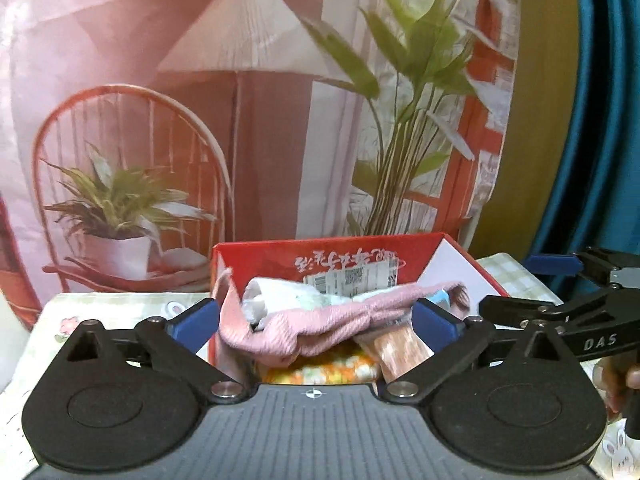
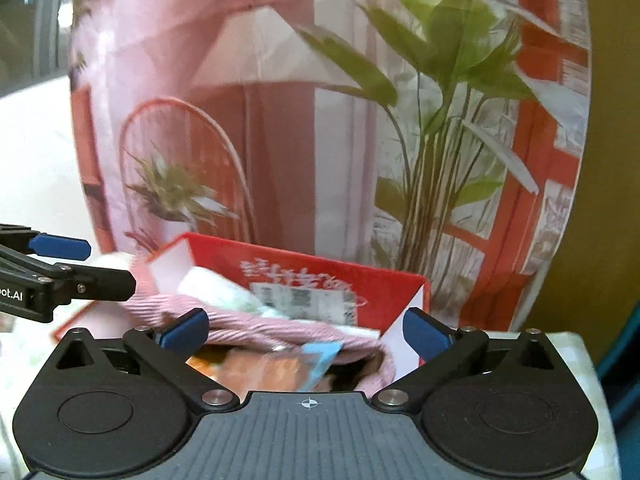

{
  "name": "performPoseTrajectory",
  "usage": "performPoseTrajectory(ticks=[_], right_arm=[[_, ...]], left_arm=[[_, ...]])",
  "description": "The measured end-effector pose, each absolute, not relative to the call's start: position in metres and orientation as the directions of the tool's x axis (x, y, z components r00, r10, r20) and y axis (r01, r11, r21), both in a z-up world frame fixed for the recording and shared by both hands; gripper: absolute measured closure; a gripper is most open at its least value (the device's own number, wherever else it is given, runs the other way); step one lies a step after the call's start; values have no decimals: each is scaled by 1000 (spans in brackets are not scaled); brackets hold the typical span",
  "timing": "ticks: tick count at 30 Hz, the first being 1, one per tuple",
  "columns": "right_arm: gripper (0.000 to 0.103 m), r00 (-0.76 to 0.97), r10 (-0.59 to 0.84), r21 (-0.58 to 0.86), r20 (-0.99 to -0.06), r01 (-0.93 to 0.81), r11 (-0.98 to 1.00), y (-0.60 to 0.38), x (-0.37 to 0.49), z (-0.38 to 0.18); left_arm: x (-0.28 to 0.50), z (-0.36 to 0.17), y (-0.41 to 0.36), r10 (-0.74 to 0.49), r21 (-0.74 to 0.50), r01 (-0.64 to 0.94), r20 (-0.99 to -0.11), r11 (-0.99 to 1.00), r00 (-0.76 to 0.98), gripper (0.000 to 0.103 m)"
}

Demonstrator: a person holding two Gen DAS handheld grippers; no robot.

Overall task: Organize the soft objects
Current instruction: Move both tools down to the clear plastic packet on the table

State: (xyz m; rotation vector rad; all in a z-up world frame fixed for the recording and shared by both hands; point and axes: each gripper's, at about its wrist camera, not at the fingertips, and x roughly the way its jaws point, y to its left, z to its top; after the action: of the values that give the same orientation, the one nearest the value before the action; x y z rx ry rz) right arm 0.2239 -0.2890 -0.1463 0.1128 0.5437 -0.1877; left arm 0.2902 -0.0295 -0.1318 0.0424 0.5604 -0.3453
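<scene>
A red cardboard box [image 1: 280,254] stands on the table, filled with soft things. A pink ribbed cloth [image 1: 316,320] lies across the top, over a white rolled cloth [image 1: 276,292], an orange-and-yellow knit piece [image 1: 324,372] and an orange striped cloth [image 1: 400,350]. My left gripper [image 1: 316,322] is open, its blue pads on either side of the pink cloth, not clamping it. My right gripper [image 2: 306,334] is open just in front of the box [image 2: 384,284], above the pink cloth [image 2: 256,330]. Each gripper also shows in the other's view, at its edge.
A printed backdrop with a chair, lamp and plants [image 1: 248,120] hangs right behind the box. The table has a pale checked cover [image 1: 120,308]. Blue fabric [image 1: 592,120] hangs at the right. The box's white inner wall [image 2: 404,336] is at the right.
</scene>
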Motion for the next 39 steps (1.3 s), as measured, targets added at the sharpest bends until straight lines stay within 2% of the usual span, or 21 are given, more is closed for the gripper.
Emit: performPoseTrajectory(ticks=[6,13,17,23,25,29,34,39], right_arm=[[0,845,-160,103,-510,245,964,-271,169,-149],[0,815,-182,153,-550,313,937,-258,111,-188],[0,766,-211,168,-607,383,909,-255,87,-218],[0,680,-251,91,-689,425,901,-243,70,-255],[0,662,-233,94,-712,418,903,-242,68,-262],[0,656,-143,192,-741,411,891,-249,69,-271],[0,631,-101,213,-770,403,890,-251,79,-278],[0,614,-86,199,-785,381,903,-251,89,-277]], left_arm=[[237,-143,-22,-253,13,305,-529,952,810,0],[208,-187,-5,-251,-4,314,-613,949,750,0],[203,-212,-5,-281,-35,352,-677,936,680,0],[202,-246,1,-317,-119,340,-721,933,617,0],[205,-253,5,-330,-150,331,-730,932,598,0],[212,-267,11,-373,-206,344,-750,916,546,1],[219,-285,8,-393,-230,360,-779,904,489,13],[227,-288,8,-413,-263,354,-783,897,465,17]])
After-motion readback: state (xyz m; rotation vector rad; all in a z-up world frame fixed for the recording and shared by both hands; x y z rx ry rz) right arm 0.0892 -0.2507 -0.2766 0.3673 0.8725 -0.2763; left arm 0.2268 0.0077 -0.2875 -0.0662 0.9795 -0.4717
